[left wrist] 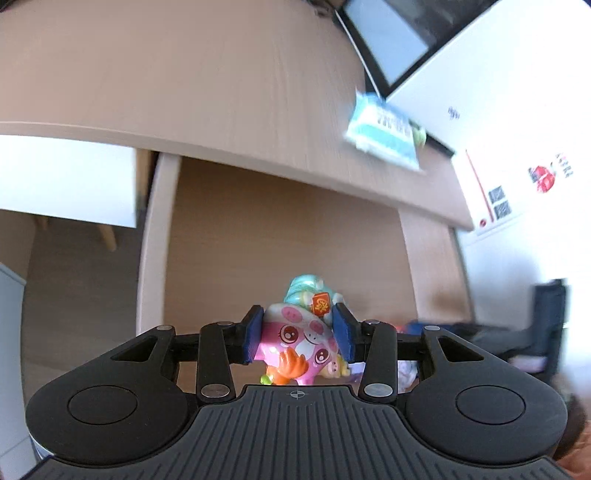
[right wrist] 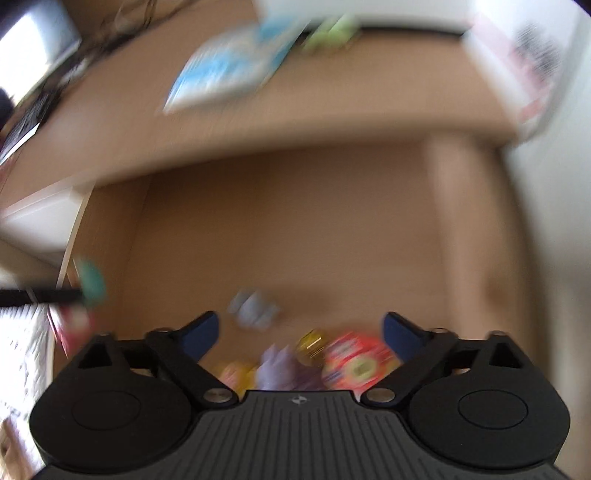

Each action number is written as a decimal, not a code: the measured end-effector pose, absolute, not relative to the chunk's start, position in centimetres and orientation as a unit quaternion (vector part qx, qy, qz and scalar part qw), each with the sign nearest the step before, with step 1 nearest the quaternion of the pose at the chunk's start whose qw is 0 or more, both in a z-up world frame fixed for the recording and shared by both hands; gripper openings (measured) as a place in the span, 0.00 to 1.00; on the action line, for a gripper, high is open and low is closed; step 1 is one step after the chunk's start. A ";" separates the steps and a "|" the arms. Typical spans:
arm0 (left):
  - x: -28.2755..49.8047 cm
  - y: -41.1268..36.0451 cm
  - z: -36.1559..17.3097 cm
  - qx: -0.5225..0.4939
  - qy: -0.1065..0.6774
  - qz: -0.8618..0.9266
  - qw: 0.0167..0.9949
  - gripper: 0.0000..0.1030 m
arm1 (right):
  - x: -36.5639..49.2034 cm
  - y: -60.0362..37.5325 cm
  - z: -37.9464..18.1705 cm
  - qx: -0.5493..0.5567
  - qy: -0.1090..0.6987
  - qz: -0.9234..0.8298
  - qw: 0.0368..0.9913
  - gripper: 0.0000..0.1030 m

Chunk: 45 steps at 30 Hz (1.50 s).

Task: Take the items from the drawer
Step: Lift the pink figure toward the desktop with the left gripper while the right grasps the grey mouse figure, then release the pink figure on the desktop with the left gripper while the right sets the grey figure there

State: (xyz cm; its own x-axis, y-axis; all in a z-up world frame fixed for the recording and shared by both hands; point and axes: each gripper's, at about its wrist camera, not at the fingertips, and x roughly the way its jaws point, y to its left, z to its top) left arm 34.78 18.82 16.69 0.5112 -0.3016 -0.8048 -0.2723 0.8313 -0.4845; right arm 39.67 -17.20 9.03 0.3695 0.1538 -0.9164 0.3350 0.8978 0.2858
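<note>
The open wooden drawer [right wrist: 295,236] fills the middle of both wrist views, pulled out from under the desk top [left wrist: 184,74]. In the right wrist view, which is heavily motion-blurred, small items lie bunched at the near end of the drawer floor: a red round toy [right wrist: 354,362], a lilac toy [right wrist: 280,369], a grey-blue toy [right wrist: 253,308] a little farther in, a yellow ball [right wrist: 312,343], and a pink-and-yellow piece [right wrist: 236,373]. Their exact shapes cannot be told through the blur. The far part of the drawer floor is bare wood.

On the desk top beyond the drawer lies a blue-and-white packet [left wrist: 384,131], with a small green thing [right wrist: 330,31] just behind it, and a white box [left wrist: 498,110] stands at the desk's right end beside the packet. A dark-framed screen [left wrist: 388,37] sits at the back of the desk.

The left gripper [left wrist: 297,334] is clenched on a pink cartoon toy [left wrist: 299,339], its blue pads pressing either side; the toy, topped with a teal part and a red tag, is held above the drawer, clear of its floor. The right gripper [right wrist: 299,336] is released, its blue-tipped fingers [right wrist: 201,336] spread wide with nothing between them, hanging over the cluster at the near end of the drawer. At the left of that view the teal top of the held toy appears, near the drawer's left wall.
</note>
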 end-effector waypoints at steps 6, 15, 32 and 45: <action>32.7 18.8 16.7 -0.301 0.481 -0.010 0.824 0.44 | 42.1 -13.6 7.8 0.152 0.576 -0.019 0.803 0.63; 29.8 17.2 16.0 -0.259 0.504 -0.007 0.824 0.44 | 45.7 -11.8 4.2 0.032 0.581 -0.027 0.813 0.66; 35.7 12.1 19.1 -0.183 0.480 -0.104 0.852 0.44 | 36.0 -13.6 13.3 0.105 0.502 -0.092 0.854 0.32; 55.0 3.6 20.0 -0.095 0.369 -0.110 0.918 0.47 | 32.5 -16.4 14.6 0.115 0.469 -0.114 0.868 0.32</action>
State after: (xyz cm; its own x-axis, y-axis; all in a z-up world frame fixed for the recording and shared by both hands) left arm 54.98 3.63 19.99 0.7043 -0.2718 -0.6558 0.1313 0.9577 -0.2560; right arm 32.45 -16.37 14.58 0.5344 -0.0906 -0.8403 0.3063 0.9474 0.0926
